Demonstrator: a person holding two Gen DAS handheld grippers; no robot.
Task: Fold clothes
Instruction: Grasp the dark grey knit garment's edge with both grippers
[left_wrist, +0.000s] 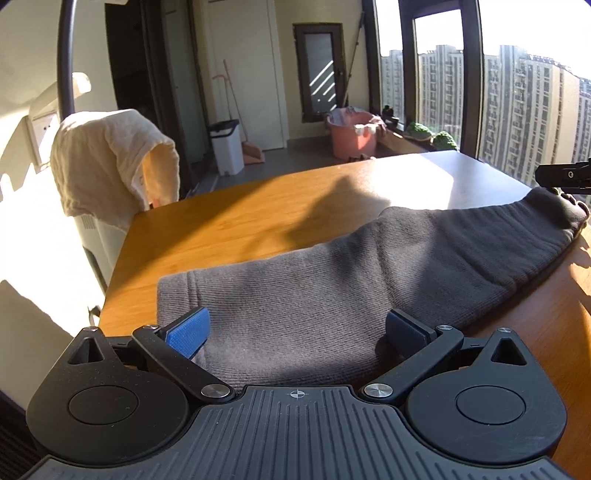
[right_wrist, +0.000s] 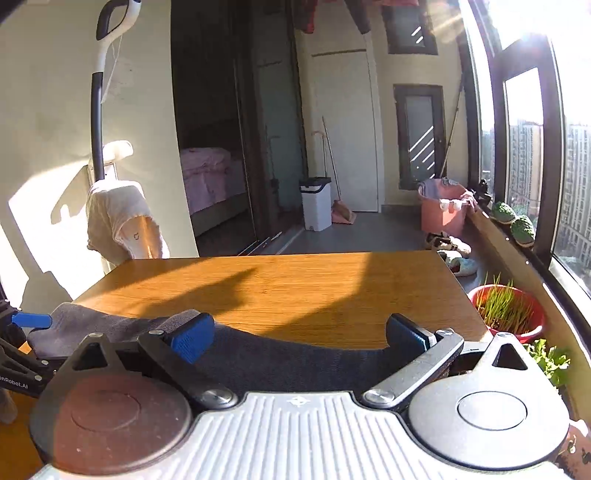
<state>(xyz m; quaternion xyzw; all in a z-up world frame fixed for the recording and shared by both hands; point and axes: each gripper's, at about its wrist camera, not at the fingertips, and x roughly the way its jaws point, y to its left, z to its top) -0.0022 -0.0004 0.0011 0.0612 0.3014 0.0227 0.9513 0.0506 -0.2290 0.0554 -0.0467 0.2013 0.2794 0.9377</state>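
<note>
Grey knitted cloth (left_wrist: 332, 280) lies flat on the wooden worktop (left_wrist: 229, 221), stretched out long like a sleeve or a trouser leg; which one it is I cannot tell. The left gripper (left_wrist: 297, 328) hangs just over one end of the cloth, tipped down a little, and its fingers (left_wrist: 190, 330) stand wide apart with the grey cloth under and between them, but they are not pinching it. The right gripper (right_wrist: 299, 332) is over the other end, where the cloth looks dark in the shade, and its fingers (right_wrist: 194, 338) are spread wide too and hold nothing. From the right wrist view, one blue finger of the left gripper shows far to the left of the right fingers, so the two ends are well apart. I think this is the start of a fold: both hands are lined up at the near edge, ready to grab. Next, each pair of fingers needs to go down, close on the edge of the cloth, then lift and carry it over so it lands neatly on the rest. Both should move together, or the fold may come out crooked.
</note>
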